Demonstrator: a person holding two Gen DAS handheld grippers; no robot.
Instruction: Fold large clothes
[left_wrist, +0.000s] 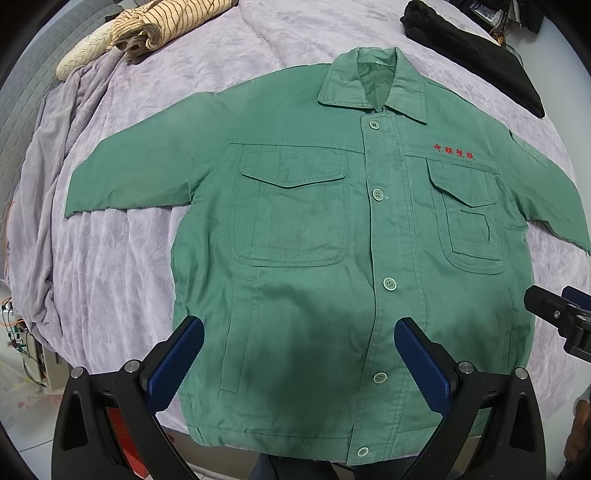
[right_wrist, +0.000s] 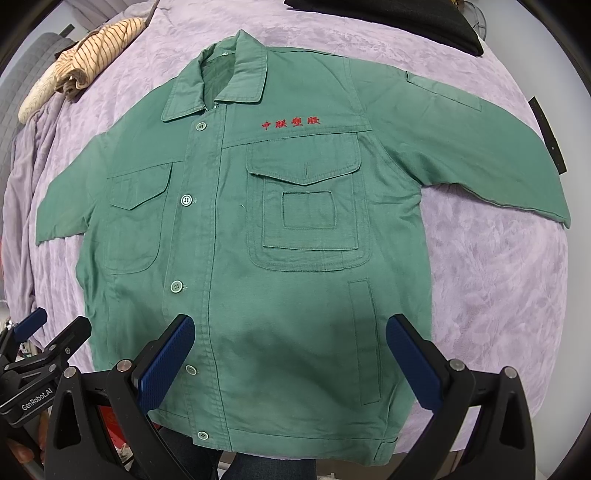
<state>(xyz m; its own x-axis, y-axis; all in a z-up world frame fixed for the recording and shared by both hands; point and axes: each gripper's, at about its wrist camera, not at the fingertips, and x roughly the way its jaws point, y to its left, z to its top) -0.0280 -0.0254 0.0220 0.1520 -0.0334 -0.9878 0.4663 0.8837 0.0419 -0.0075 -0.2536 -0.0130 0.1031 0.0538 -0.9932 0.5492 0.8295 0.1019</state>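
Green work jacket (left_wrist: 325, 236) lay flat and buttoned, front up, on the lilac bedspread (left_wrist: 155, 258), sleeves spread out to both sides. Left gripper (left_wrist: 299, 363) hung released above its hem, jaws wide, holding nothing. Right gripper (right_wrist: 290, 360) likewise released over the hem. Striped garment (left_wrist: 162, 26) lay bunched far beyond the jaws; black garment (left_wrist: 476, 51) beyond the collar.

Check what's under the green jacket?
The green jacket lies flat, front up, on a lilac blanket that shows all round it. Anything beneath the jacket itself is covered.
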